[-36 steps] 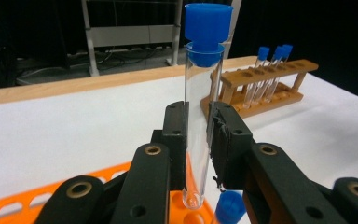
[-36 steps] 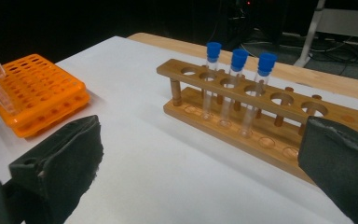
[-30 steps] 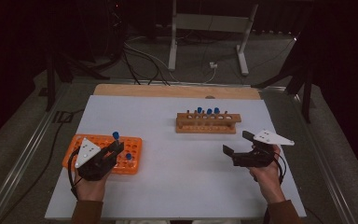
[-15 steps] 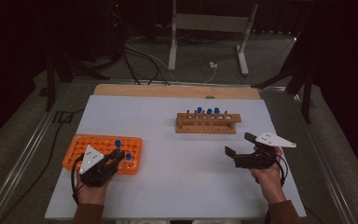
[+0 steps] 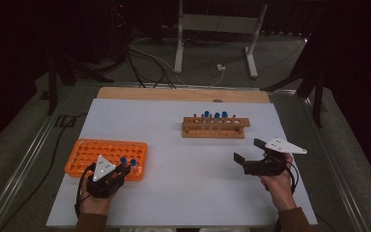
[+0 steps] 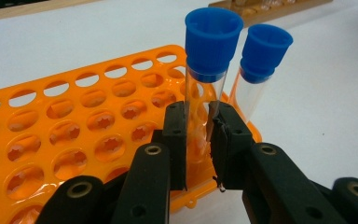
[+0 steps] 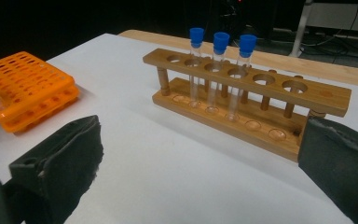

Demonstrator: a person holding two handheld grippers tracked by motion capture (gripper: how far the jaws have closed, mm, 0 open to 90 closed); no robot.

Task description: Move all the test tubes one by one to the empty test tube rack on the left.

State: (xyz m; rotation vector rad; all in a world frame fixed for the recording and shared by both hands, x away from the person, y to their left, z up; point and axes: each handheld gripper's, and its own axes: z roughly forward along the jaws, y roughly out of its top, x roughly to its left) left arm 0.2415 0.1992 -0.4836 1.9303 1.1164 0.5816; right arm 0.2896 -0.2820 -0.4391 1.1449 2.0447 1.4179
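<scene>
The left tool (image 6: 199, 140) is clamping a clear, blue-capped glass tube (image 6: 204, 88) over the orange plastic rack's (image 6: 74, 121) corner; light, slippery and fragile, it seems best gripped mid-barrel. The right tool (image 7: 200, 158) is gaping, holding nothing.

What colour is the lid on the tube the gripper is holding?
Blue cap, clearest in the left gripper view.

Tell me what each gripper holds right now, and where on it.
The left gripper clamps a blue-capped tube by its clear glass body, below the cap, over the orange rack. The right gripper is open, holding nothing.
</scene>
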